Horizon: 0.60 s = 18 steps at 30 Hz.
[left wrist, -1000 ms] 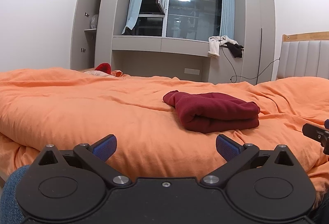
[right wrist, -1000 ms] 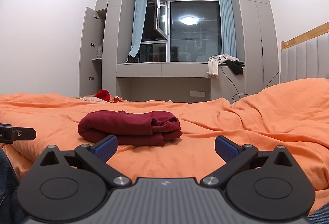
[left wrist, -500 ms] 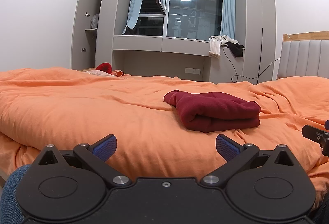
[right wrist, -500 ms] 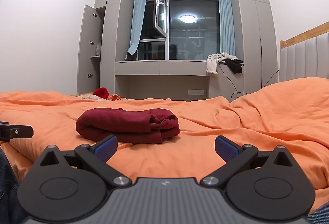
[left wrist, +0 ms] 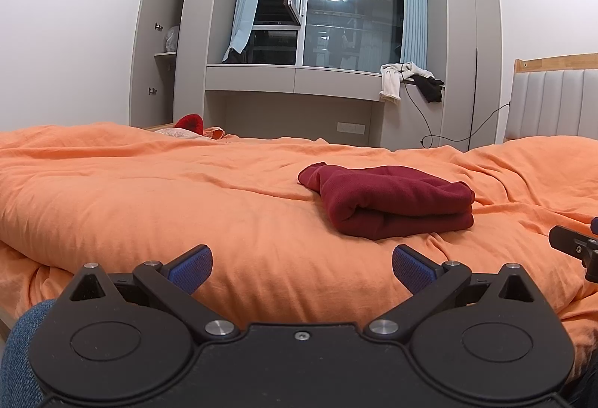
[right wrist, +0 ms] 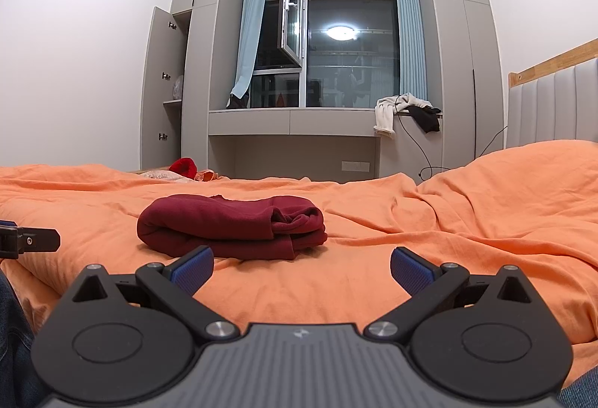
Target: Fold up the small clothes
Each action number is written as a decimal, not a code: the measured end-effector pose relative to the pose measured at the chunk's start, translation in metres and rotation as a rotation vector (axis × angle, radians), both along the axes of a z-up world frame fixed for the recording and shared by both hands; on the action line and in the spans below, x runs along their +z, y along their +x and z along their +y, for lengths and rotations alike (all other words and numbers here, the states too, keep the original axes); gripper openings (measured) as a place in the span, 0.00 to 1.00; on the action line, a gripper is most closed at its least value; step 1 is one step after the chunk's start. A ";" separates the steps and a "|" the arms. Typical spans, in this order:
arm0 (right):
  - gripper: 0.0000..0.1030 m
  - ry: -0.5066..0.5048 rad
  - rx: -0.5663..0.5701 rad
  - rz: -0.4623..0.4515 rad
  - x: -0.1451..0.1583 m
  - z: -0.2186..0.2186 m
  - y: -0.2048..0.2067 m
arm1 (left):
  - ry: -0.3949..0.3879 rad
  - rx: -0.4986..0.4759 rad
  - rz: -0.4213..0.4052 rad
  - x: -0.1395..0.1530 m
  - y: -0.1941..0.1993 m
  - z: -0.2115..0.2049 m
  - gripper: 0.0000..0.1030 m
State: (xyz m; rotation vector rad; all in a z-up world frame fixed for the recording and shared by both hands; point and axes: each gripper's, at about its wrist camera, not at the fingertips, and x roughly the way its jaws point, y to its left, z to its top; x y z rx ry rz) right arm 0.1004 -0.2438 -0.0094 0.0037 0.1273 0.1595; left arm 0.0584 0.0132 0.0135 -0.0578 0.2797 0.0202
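The left gripper (left wrist: 301,267) has its jaws spread wide with nothing between them, low over the near edge of the orange bed (left wrist: 149,206). Ahead of its right jaw lies the folded red garment (left wrist: 392,204), flat on the bed and apart from both jaws. The right gripper (right wrist: 301,267) is likewise spread and empty; in its view the garment (right wrist: 231,226) sits just beyond its left jaw, not touching it.

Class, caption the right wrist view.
Open right gripper hangs before a folded maroon garment on an orange duvet.
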 end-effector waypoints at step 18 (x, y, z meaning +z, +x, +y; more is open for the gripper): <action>1.00 0.001 -0.003 0.002 -0.001 -0.001 0.000 | 0.001 0.000 0.003 0.000 0.000 0.000 0.99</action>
